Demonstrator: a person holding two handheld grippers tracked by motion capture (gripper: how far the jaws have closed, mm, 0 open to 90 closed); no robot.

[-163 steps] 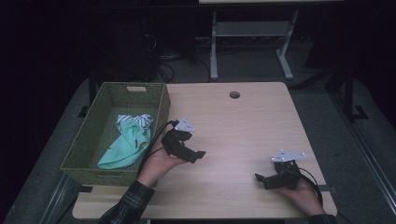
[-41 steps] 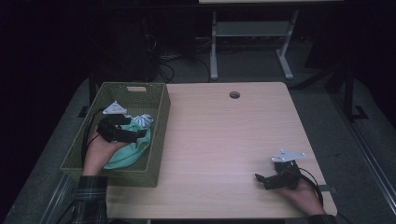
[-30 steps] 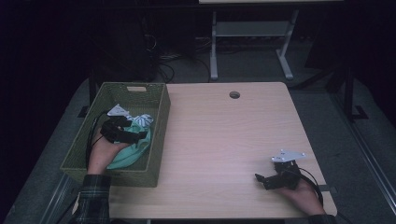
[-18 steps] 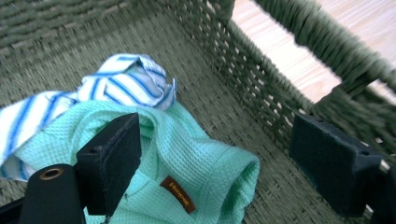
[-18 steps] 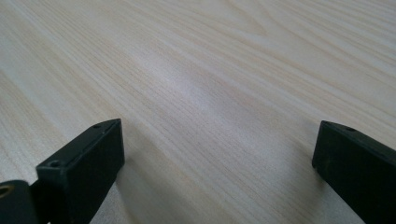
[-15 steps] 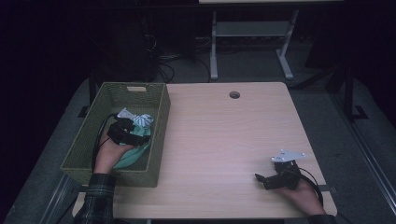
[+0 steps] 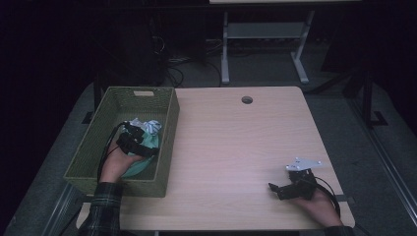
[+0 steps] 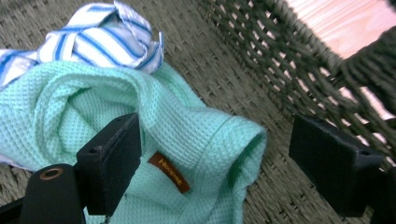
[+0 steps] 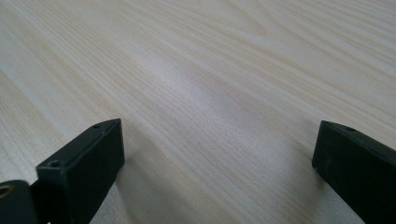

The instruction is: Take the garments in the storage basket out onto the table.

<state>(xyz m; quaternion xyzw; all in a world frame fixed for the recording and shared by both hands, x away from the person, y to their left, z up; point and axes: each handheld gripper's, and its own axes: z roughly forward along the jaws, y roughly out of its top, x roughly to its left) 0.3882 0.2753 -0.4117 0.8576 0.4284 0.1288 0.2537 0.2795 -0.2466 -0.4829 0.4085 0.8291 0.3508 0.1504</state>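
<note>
the left gripper (image 7: 139, 142) is inside the green woven basket (image 7: 150, 93), held by the person's left hand (image 7: 118, 164). in the left gripper view its jaws stand wide apart and grip nothing: one jaw lies on the mint green waffle-knit cloth (image 8: 116, 154), the other is above the basket floor, close to the woven side wall. a fold of the mint cloth bulges between the jaws, apart from the second jaw. a small brown label (image 8: 169, 172) with orange lettering is sewn onto the cloth just beside the first jaw. a blue-and-white striped cloth (image 8: 100, 39) lies bunched against the far edge of the mint cloth, touching it. both cloths rest on the basket floor, toward the side nearest the table centre. the basket stands at the left edge of the light wood table (image 7: 236, 147).

the right gripper (image 7: 278, 189) rests low over the table near its front right corner, held by the right hand (image 7: 317, 201). its jaws are wide apart with bare wood between them. a round cable hole (image 7: 247, 100) sits near the far edge of the table.
</note>
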